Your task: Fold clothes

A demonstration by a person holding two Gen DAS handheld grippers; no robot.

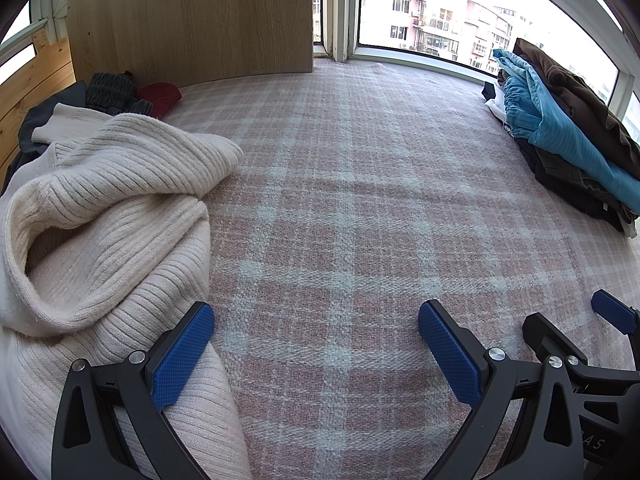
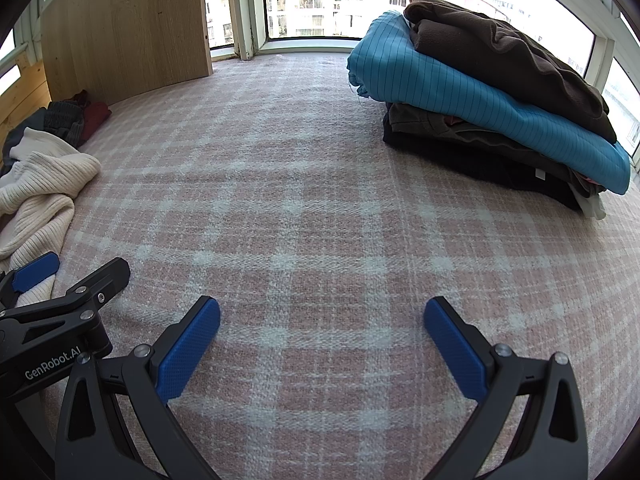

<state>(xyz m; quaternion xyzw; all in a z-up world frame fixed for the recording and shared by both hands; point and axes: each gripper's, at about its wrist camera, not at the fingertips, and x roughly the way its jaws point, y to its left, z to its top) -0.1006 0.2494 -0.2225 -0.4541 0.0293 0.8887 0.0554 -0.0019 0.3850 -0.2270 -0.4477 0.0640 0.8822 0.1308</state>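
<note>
A crumpled cream ribbed sweater (image 1: 108,216) lies at the left on the pink plaid cover (image 1: 340,200); the right wrist view shows the sweater (image 2: 40,188) at its far left. My left gripper (image 1: 316,316) is open, its left blue pad (image 1: 182,356) resting over the sweater's edge and its right pad above bare cover. My right gripper (image 2: 322,312) is open over bare plaid cover (image 2: 320,184), with nothing between its fingers. A folded stack with a brown garment on top and a teal one (image 2: 472,96) under it sits at the right, also seen as the stack (image 1: 560,128).
More unfolded dark grey and red clothes (image 1: 132,96) lie behind the sweater, against a wooden panel (image 1: 192,16). Windows (image 1: 460,12) run along the back and right. The right gripper's body (image 1: 580,360) shows at the lower right of the left wrist view.
</note>
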